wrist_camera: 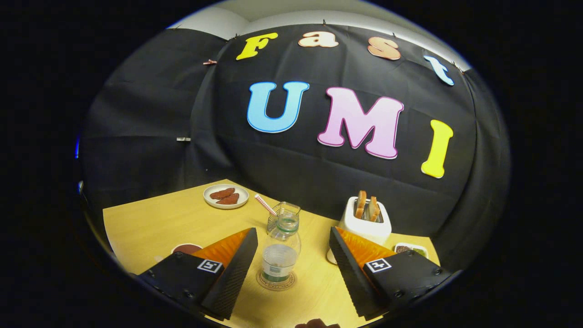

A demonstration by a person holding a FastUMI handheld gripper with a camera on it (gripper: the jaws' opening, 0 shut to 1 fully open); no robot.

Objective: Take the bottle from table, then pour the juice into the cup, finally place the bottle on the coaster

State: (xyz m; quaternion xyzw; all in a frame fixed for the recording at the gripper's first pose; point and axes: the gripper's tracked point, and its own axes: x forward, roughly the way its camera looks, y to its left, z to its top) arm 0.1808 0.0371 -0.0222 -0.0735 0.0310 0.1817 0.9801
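Standing on coaster (275, 281), bottle (280, 248) between open tool (291, 255) fingers.

The scene was evenly and fairly dimly lit from above, the yellow counter (150, 223) catching the most light while the cloth wall beyond stayed dark. The clear bottle (280, 248), standing between the spread fingers of the tool (291, 269) without touching them, carried small highlights on its shoulder and threw only a faint, soft shadow. The white toaster (366, 225) beyond the fingers was bright but not blown out. Fisheye distortion bent the counter edge and wall strongly outward. Focus was fair in the middle, softer toward the rim.
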